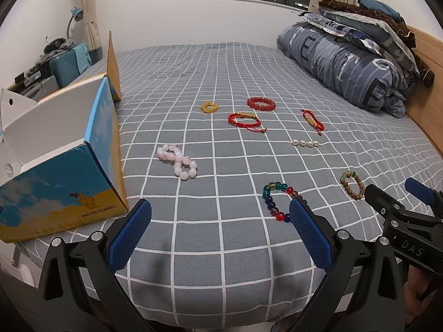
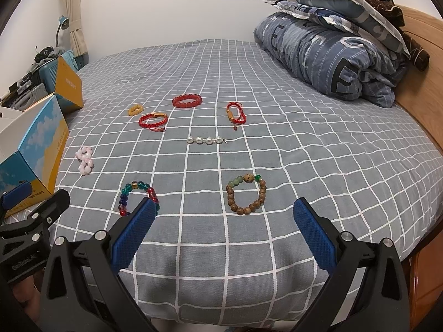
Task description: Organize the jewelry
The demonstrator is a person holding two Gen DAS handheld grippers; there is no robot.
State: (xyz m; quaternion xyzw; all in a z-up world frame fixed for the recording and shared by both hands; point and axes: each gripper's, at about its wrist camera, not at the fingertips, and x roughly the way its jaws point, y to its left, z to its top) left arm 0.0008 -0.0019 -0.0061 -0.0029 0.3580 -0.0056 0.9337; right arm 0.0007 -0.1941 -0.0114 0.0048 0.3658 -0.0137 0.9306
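Observation:
Several bracelets lie on the grey checked bed sheet [image 1: 221, 63]. A pink bead bracelet [image 1: 178, 161], a multicoloured glass bead bracelet [image 1: 279, 202], a brown wooden bead bracelet [image 2: 246, 195], a pearl strand [image 2: 205, 140], two red cord bracelets [image 1: 245, 120] [image 1: 313, 120], a red bead bracelet [image 1: 261, 103] and a small yellow bead bracelet [image 1: 209, 107]. An open blue and yellow cardboard box [image 1: 63, 171] stands at the left. My left gripper [image 1: 220, 229] is open and empty near the multicoloured bracelet. My right gripper [image 2: 224, 227] is open and empty in front of the wooden bracelet.
A folded quilt [image 1: 346, 63] with stacked pillows lies at the far right against the wooden headboard [image 2: 423, 63]. A teal suitcase [image 1: 69, 63] and clutter stand beyond the bed's left edge. The bed's front edge is just below both grippers.

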